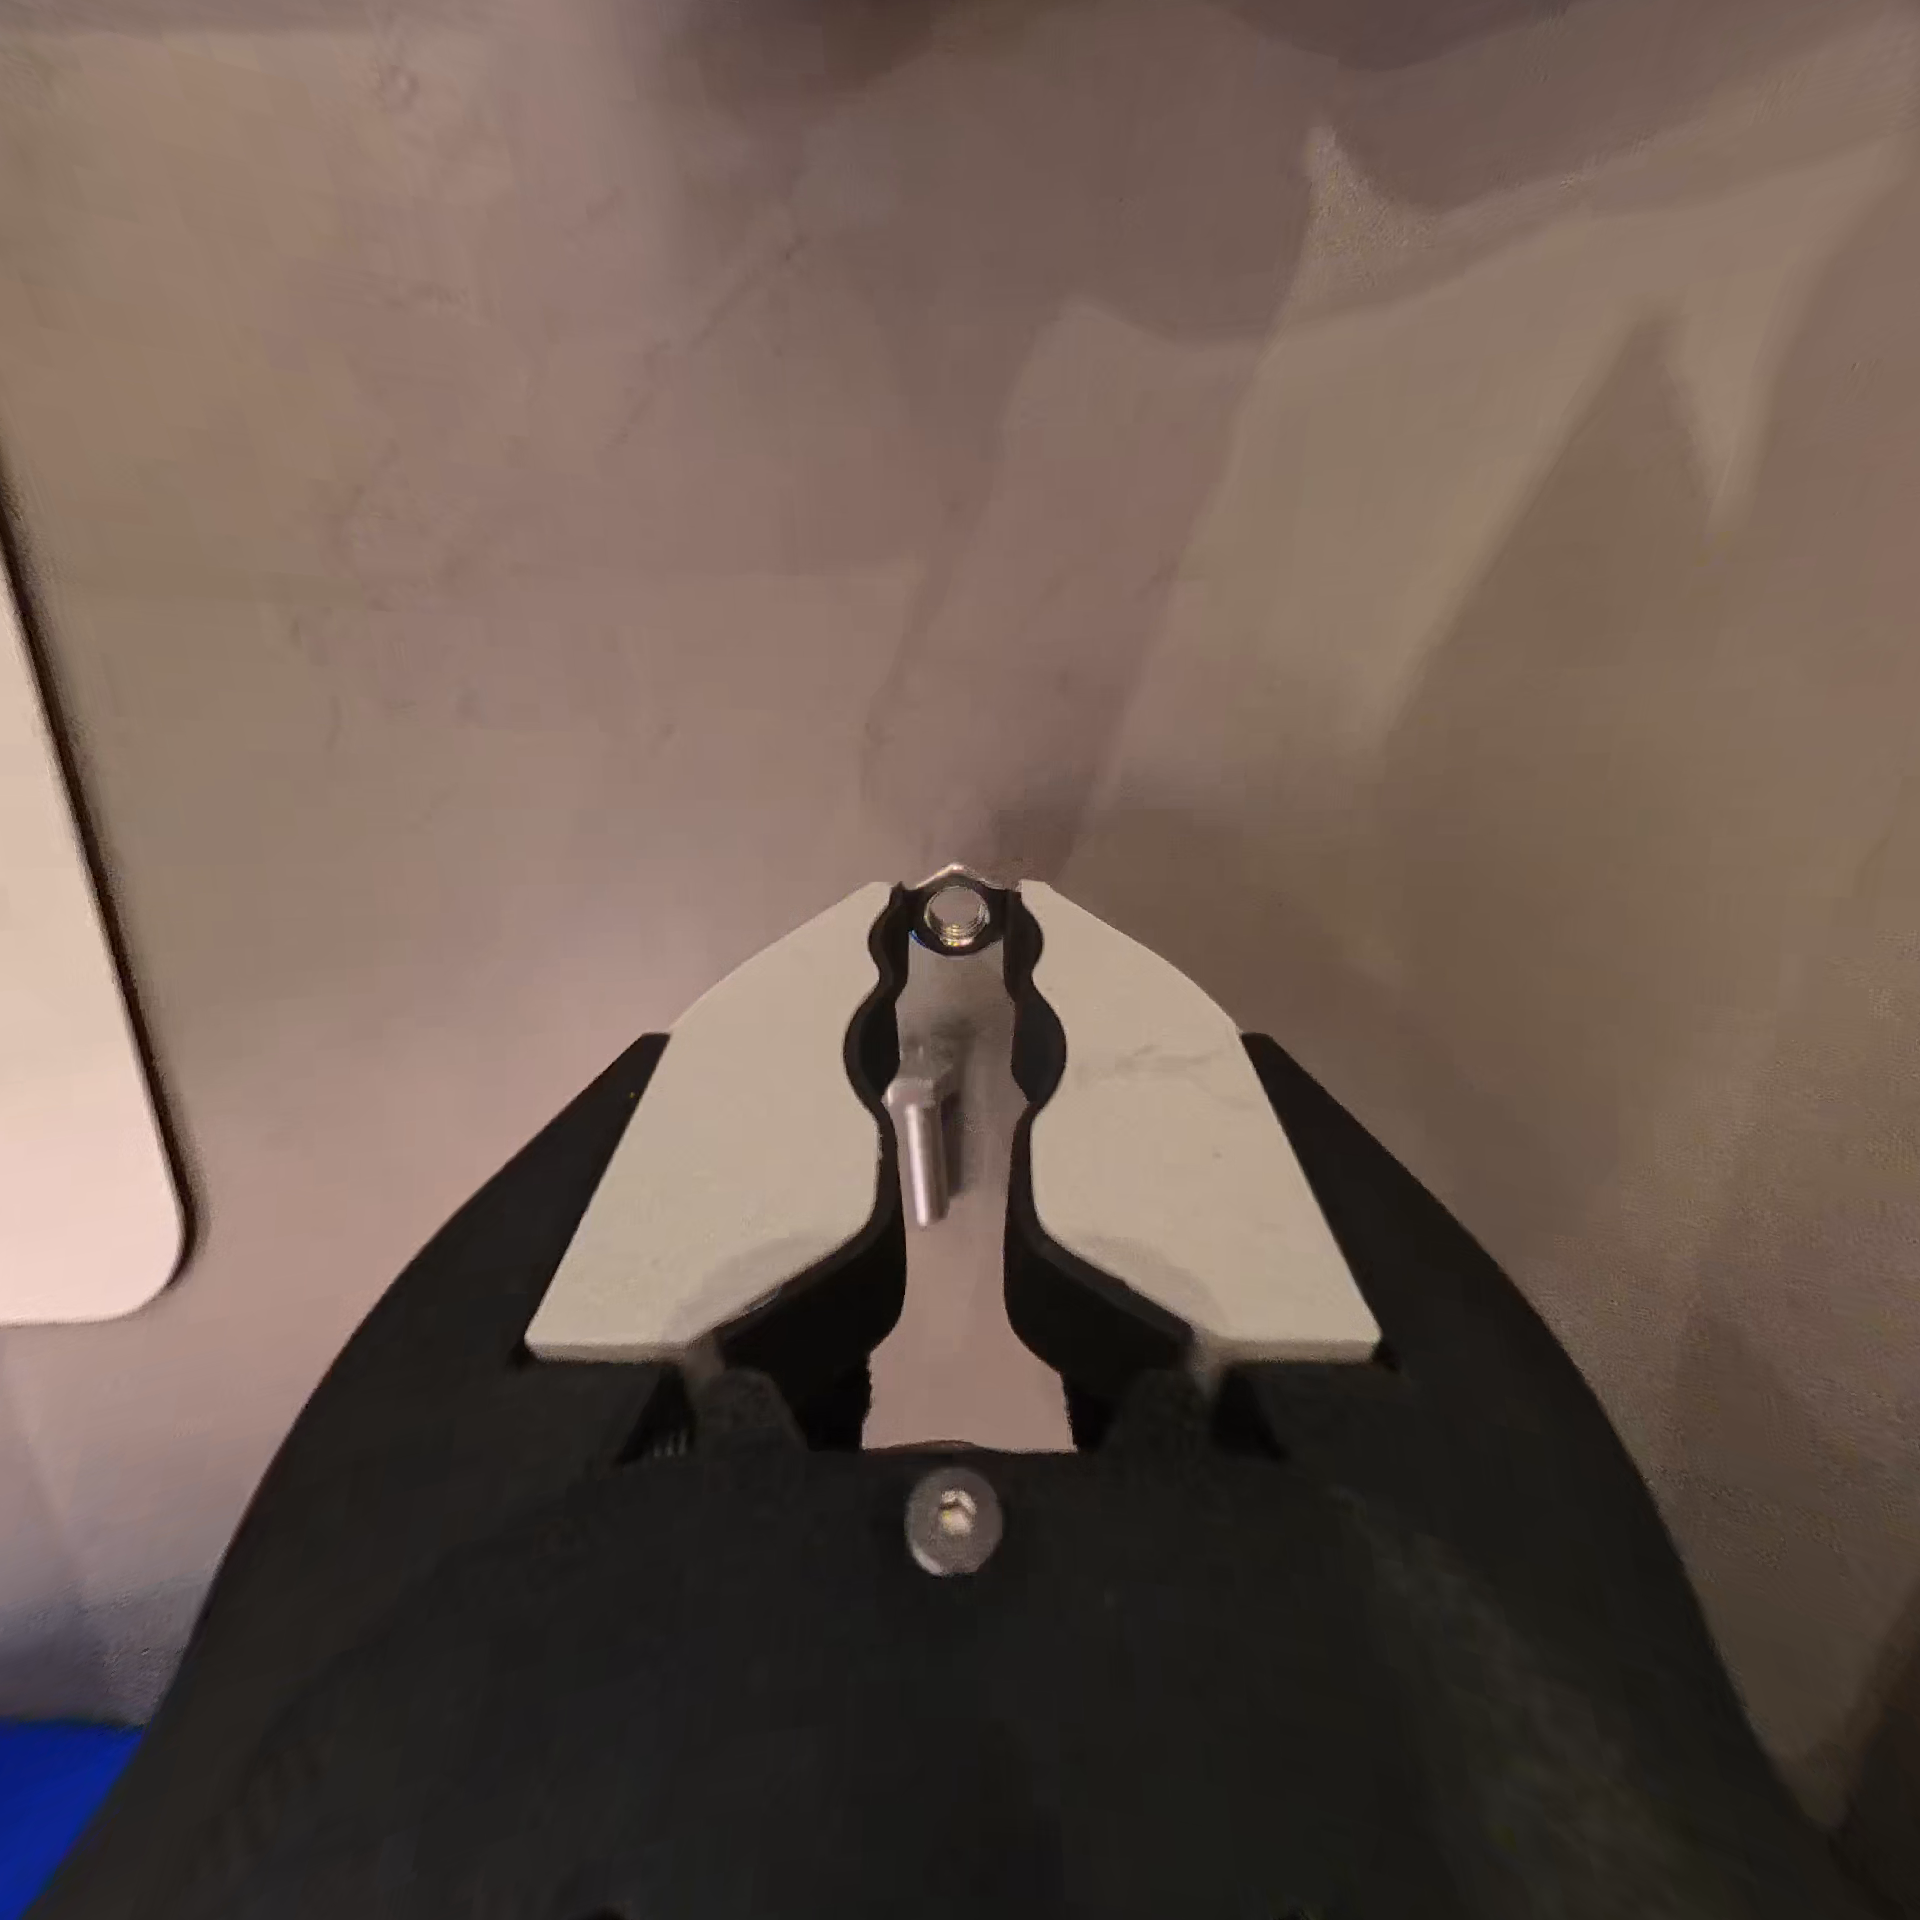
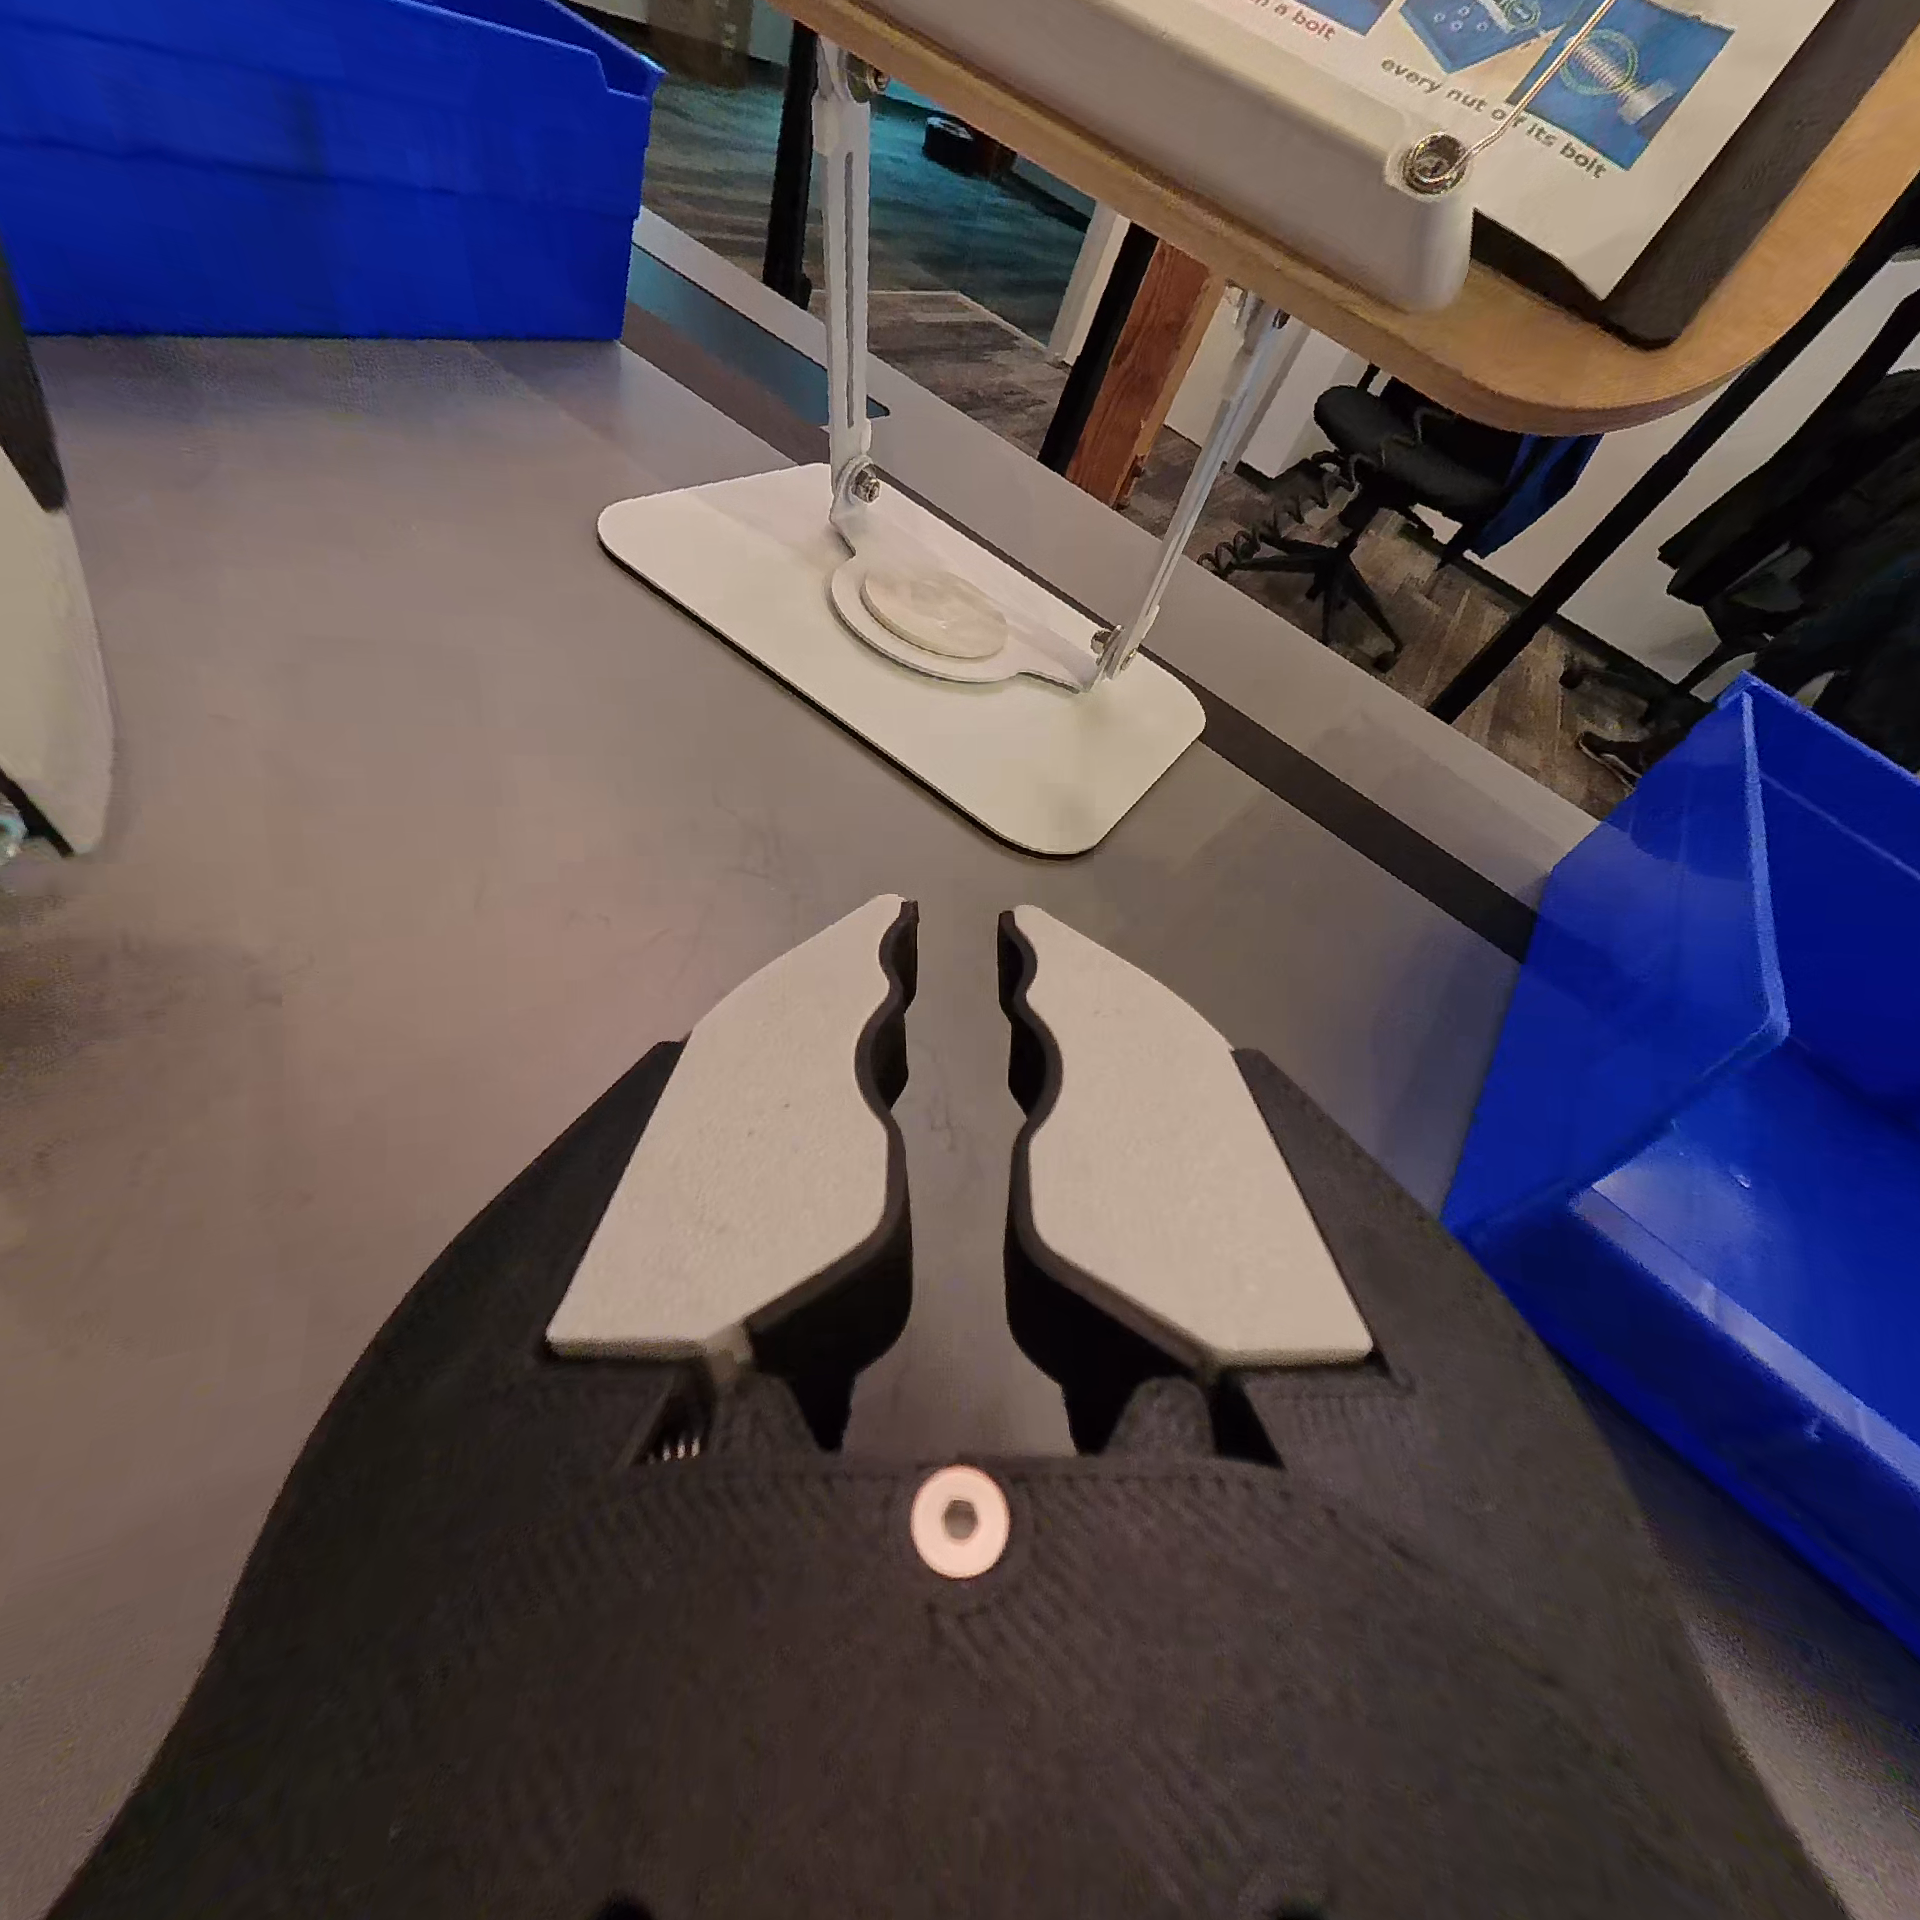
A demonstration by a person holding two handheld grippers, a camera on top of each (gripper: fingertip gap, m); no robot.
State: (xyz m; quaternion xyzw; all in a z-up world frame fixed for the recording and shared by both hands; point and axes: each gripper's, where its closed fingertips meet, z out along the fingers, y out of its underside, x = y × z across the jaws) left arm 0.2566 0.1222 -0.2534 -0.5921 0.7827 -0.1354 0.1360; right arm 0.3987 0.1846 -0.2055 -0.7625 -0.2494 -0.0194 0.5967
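In the left wrist view my left gripper (image 1: 958, 902) is shut on a small silver hex nut (image 1: 957, 921), pinched at the very fingertips just above the grey table (image 1: 623, 520). A silver bolt (image 1: 923, 1153) shows through the gap between the fingers and lies on the table under the gripper. In the right wrist view my right gripper (image 2: 957, 920) hovers over the grey table (image 2: 416, 727) with its fingers a narrow gap apart and nothing between them. The left gripper's white finger (image 2: 47, 665) shows at the left edge of that view.
A white stand base (image 2: 935, 727) sits ahead of the right gripper and carries a tilted wooden board (image 2: 1455, 343) with a printed sheet. It also shows in the left wrist view (image 1: 73, 1039). One blue bin (image 2: 312, 156) stands at the far left, another blue bin (image 2: 1714, 1091) at the right. The left gripper's tips are roughly 15 cm from the right gripper's.
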